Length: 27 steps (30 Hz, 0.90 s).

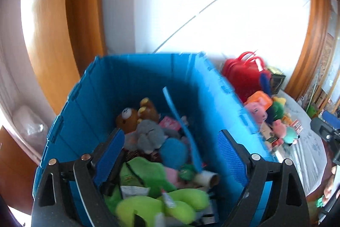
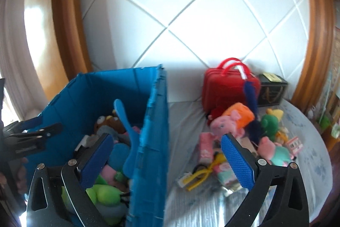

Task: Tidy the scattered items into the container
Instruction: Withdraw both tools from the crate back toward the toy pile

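Both grippers stand with jaws spread wide and nothing between their blue pads: the left gripper point(image 1: 171, 152) hangs over the open blue container point(image 1: 138, 76), the right gripper point(image 2: 167, 154) straddles that bin's right wall. Inside the bin lie a brown bear plush point(image 1: 129, 118), a grey plush point(image 1: 149, 134), green plush toys point(image 1: 148, 199) and a blue paddle point(image 1: 180, 127). Scattered on the pale cloth beside it are a pink pig plush point(image 2: 228, 122), a red case point(image 2: 229, 86), a dark box point(image 2: 273, 88) and a yellow cord point(image 2: 201, 173).
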Available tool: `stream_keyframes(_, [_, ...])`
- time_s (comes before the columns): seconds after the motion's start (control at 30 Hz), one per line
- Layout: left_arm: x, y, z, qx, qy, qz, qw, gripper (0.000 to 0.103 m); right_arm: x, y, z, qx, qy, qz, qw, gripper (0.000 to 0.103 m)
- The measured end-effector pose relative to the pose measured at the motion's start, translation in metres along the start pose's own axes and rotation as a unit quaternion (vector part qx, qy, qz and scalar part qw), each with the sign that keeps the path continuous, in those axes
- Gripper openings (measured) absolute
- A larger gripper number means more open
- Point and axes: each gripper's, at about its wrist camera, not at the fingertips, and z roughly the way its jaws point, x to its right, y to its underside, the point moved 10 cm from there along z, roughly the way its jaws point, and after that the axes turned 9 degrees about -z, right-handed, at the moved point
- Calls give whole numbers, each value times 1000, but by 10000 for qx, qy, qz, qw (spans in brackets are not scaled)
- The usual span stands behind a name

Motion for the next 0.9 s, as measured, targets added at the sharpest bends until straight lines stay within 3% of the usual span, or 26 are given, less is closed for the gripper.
stream_keyframes(0.3, [150,27,-41,458,651,243,9965,99,124,59,-34,-70,221,417,9989,103])
stream_keyframes(0.43, [221,49,-29,543,647,270,9961,99,190,89,-32,-169,236,469,9985,103])
stream_keyframes(0.53, [266,74,-5,390,682,195,9967,100,236,109,-26,-182,110,424,9989,103])
stream_keyframes(0.7, [308,133,50,-99,455,-93,9989,100,292,154,0,-541,-85,343,9979,103])
stream_keyframes(0.9, [307,203,111,-613,-317,104,9976,100,323,221,43,-1195,-385,565,9905,103])
